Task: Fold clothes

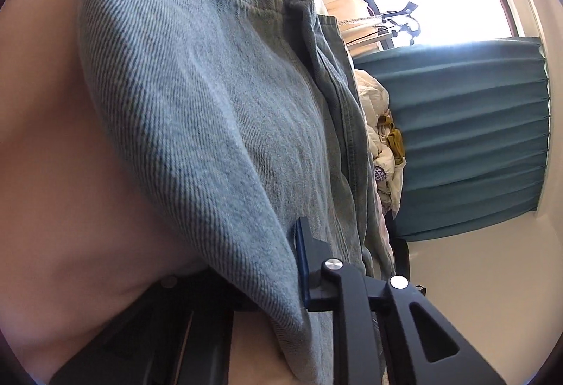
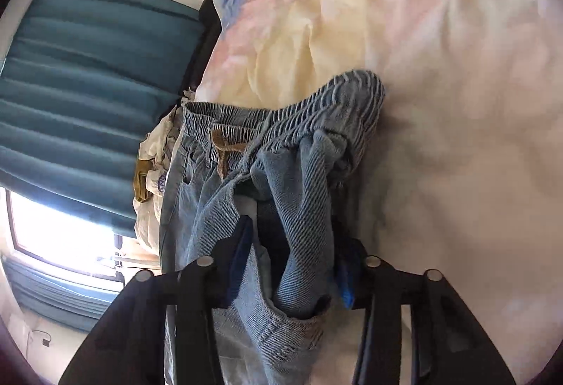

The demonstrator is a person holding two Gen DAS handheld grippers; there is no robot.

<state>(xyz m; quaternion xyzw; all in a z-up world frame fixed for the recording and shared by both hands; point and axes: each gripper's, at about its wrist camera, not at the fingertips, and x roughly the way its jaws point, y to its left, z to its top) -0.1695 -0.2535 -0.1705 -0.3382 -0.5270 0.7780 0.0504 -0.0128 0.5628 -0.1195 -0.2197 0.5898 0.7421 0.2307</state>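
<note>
My right gripper [image 2: 288,265] jaws clamp a bunched fold of the light-blue denim jeans [image 2: 281,174] at lower centre; my left gripper [image 1: 281,265] jaws pinch their edge [image 1: 211,110], over the pastel bed quilt [image 2: 440,68].

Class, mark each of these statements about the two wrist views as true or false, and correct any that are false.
1. The garment being handled is blue denim jeans. True.
2. The right gripper hangs open with nothing between its fingers. False: denim is bunched between them.
3. The jeans have an elastic waistband with a brown drawstring. True.
4. The curtain by the window is red. False: it is teal.
5. The jeans lie over pale pink and yellow bedding. True.
6. The left gripper is far from any cloth. False: denim drapes over it.
</note>
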